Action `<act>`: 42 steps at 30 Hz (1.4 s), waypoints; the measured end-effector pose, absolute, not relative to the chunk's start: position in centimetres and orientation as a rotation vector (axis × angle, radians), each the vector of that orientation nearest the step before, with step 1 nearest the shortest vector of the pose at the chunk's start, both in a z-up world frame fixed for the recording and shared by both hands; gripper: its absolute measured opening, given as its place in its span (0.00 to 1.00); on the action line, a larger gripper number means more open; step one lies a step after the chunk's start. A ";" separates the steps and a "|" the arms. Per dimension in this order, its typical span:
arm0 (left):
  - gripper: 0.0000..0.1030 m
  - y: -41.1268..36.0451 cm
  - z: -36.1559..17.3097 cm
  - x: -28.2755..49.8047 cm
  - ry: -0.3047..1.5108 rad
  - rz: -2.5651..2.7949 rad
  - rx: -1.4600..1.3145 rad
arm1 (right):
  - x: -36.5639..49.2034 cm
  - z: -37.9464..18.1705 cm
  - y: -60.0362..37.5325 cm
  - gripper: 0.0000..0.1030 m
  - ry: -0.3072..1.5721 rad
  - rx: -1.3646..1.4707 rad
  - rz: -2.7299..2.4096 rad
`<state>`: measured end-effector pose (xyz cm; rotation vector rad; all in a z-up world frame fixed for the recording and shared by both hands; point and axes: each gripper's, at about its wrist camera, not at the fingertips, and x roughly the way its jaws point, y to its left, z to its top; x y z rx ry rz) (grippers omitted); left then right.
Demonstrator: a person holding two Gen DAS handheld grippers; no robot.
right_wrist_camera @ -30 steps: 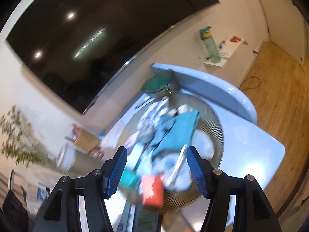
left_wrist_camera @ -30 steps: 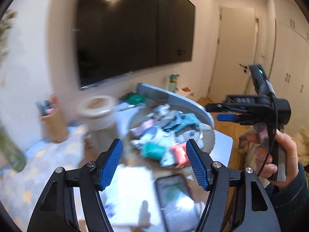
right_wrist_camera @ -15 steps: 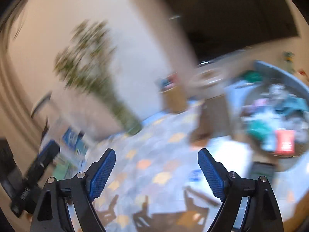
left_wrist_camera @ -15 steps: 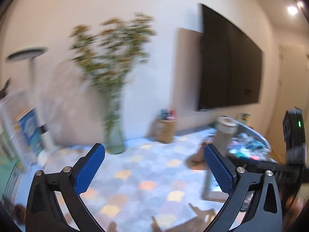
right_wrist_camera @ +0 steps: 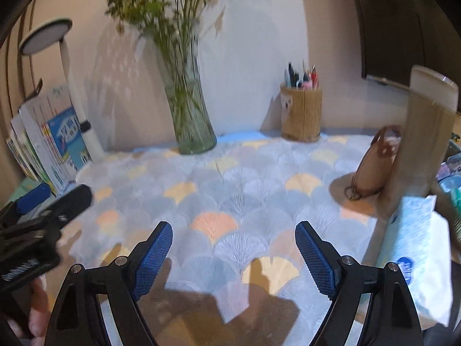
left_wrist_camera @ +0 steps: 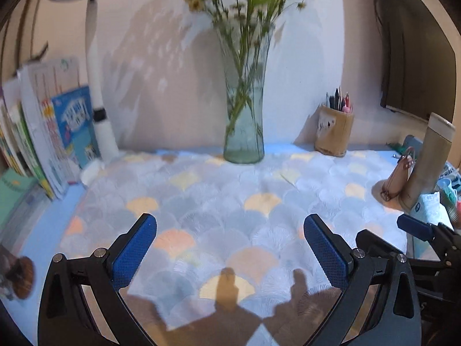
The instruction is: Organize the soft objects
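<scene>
My left gripper is open and empty above a cloth with a grey, white and orange fan pattern. My right gripper is open and empty over the same cloth. The pile of soft items shows only as a sliver at the right edge. A white soft tissue pack lies right of my right gripper; it also shows in the left wrist view. The right gripper shows at the left view's right edge.
A glass vase with flowers stands at the back. A pen holder, a tall beige tumbler and a small tan pouch are right. Books and a white lamp are left.
Both grippers have swung left, away from the basket of soft items and the TV, and now face the patterned cloth and vase. Both jaws opened wider.
</scene>
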<state>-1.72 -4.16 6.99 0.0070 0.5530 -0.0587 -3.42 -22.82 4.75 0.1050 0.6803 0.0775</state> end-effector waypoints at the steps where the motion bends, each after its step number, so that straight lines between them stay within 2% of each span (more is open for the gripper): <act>1: 0.99 -4.2 6.4 -1.4 0.565 -0.067 0.002 | -3.2 4.2 -22.8 0.84 0.690 0.099 0.070; 7: 0.99 -3.7 4.2 -0.7 0.590 -0.025 0.016 | -3.2 2.5 -22.5 0.84 0.705 0.082 0.051; 12: 0.99 -3.0 3.7 0.2 0.647 -0.024 -0.018 | -3.5 2.6 -22.1 0.89 0.696 0.061 0.045; 42: 0.99 -1.7 2.9 0.9 0.710 -0.017 -0.094 | -3.0 2.1 -22.0 0.89 0.728 0.050 0.018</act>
